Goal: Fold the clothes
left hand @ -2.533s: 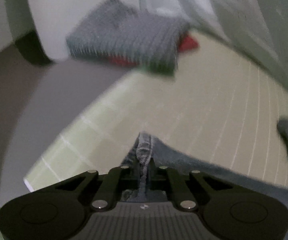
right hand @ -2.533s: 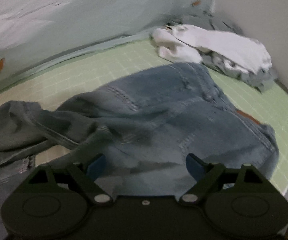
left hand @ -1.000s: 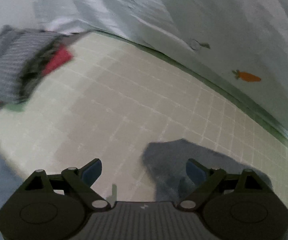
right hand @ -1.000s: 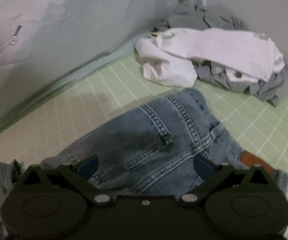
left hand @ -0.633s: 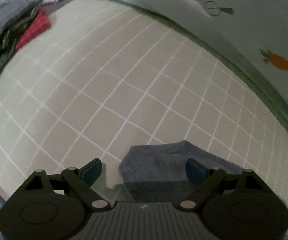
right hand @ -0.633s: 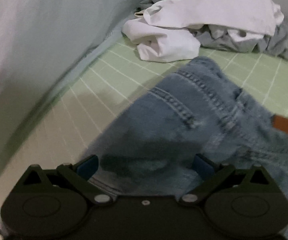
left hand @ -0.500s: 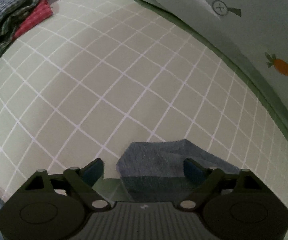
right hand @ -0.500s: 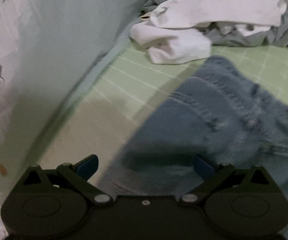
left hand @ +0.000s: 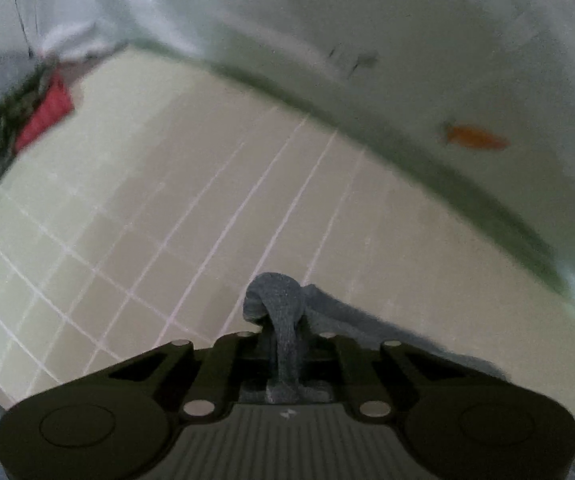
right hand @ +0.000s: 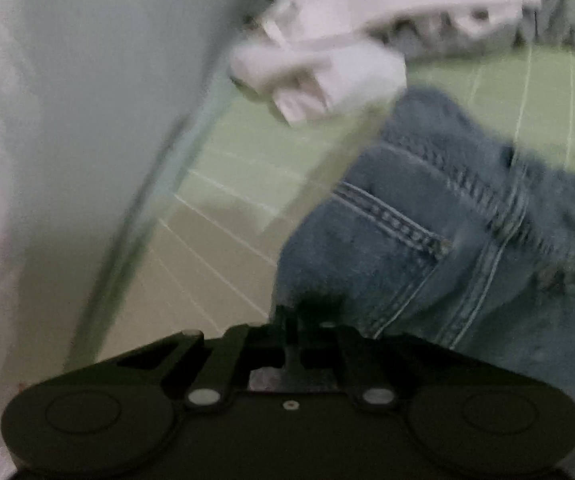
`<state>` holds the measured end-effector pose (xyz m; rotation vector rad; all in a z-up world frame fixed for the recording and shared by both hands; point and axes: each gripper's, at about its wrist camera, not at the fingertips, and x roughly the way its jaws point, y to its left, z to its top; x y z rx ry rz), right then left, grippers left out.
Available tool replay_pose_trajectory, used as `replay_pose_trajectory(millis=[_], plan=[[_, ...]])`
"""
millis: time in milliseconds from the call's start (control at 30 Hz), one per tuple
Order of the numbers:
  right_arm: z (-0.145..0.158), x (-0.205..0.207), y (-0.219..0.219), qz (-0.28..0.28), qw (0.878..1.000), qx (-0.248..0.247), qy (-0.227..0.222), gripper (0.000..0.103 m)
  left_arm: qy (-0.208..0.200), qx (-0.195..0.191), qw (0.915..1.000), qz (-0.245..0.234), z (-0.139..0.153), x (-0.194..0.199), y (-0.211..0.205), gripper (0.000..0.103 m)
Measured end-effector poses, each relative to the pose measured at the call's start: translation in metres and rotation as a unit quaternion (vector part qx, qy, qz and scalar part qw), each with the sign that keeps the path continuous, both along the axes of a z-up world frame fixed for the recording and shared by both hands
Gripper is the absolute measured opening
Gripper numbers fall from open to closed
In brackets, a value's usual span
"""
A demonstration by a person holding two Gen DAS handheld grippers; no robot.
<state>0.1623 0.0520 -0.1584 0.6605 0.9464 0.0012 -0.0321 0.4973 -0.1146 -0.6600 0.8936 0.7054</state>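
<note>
A pair of blue jeans lies on the green gridded mat. In the left wrist view a bunched fold of the jeans leg sticks up between the fingers, and my left gripper is shut on it. In the right wrist view my right gripper is shut on the jeans' edge near the back pocket seam.
A pile of white and grey clothes lies at the far end of the mat. A folded stack with red and checked cloth sits at the mat's left edge. A pale printed sheet hangs behind the mat.
Both grippers were open half a second ago. Both have closed: the left on the jeans leg, the right on the jeans' edge by the pocket.
</note>
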Motion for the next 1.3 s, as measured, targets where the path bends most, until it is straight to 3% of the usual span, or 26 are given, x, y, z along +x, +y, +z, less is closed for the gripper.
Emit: replay_pose_trajectory(millis=[100, 200, 300, 400, 467, 600, 667, 700, 833, 900, 967, 1033, 1100, 1167, 1300], plan=[[0.031, -0.028, -0.017, 0.006, 0.999, -0.004, -0.052, 0.004, -0.06, 0.048, 0.9969, -0.017, 0.043, -0.025, -0.022, 0.009], [0.056, -0.062, -0.045, -0.001, 0.995, -0.008, -0.096, 0.003, -0.109, 0.1, 0.9885, -0.031, 0.079, -0.058, -0.048, 0.009], [0.068, -0.092, -0.077, -0.008, 0.993, -0.013, -0.116, 0.003, -0.134, 0.098, 0.9852, -0.042, 0.094, -0.095, -0.07, 0.01], [0.052, -0.113, -0.098, -0.002, 0.995, -0.043, -0.094, 0.003, -0.097, 0.057, 0.9928, -0.041, 0.073, -0.128, -0.092, 0.011], [0.032, -0.123, -0.109, 0.0, 0.997, -0.054, -0.053, 0.003, -0.023, 0.024, 0.9989, -0.033, 0.039, -0.145, -0.108, 0.011], [0.001, -0.141, -0.118, 0.017, 0.996, -0.087, 0.014, 0.005, 0.076, -0.054, 0.9954, -0.023, -0.013, -0.174, -0.121, 0.016], [-0.005, -0.146, -0.119, 0.024, 0.994, -0.099, 0.027, 0.005, 0.082, -0.055, 0.9949, -0.019, -0.015, -0.185, -0.122, 0.018], [-0.006, -0.147, -0.12, 0.027, 0.994, -0.102, 0.032, 0.006, 0.077, -0.051, 0.9956, -0.015, -0.012, -0.187, -0.12, 0.024], [-0.009, -0.145, -0.117, 0.025, 0.993, -0.104, 0.042, 0.017, 0.05, -0.011, 0.9986, -0.015, 0.009, -0.183, -0.114, 0.039], [-0.009, -0.143, -0.115, 0.025, 0.993, -0.105, 0.042, 0.022, 0.044, 0.019, 0.9984, -0.031, 0.02, -0.174, -0.115, 0.052], [-0.009, -0.14, -0.113, 0.025, 0.994, -0.103, 0.041, 0.039, 0.045, 0.047, 0.9967, -0.049, 0.028, -0.161, -0.117, 0.061], [-0.006, -0.137, -0.109, 0.028, 0.994, -0.103, 0.033, 0.048, 0.046, 0.063, 0.9948, -0.065, 0.03, -0.15, -0.113, 0.064], [-0.001, -0.136, -0.101, 0.036, 0.993, -0.11, 0.028, 0.059, 0.043, 0.061, 0.9938, -0.082, 0.028, -0.136, -0.107, 0.07], [0.001, -0.134, -0.095, 0.04, 0.992, -0.12, 0.028, 0.081, 0.042, 0.057, 0.9923, -0.101, 0.023, -0.12, -0.104, 0.078], [0.002, -0.128, -0.085, 0.045, 0.99, -0.13, 0.025, 0.088, 0.052, 0.056, 0.9869, -0.142, 0.011, -0.083, -0.098, 0.086]])
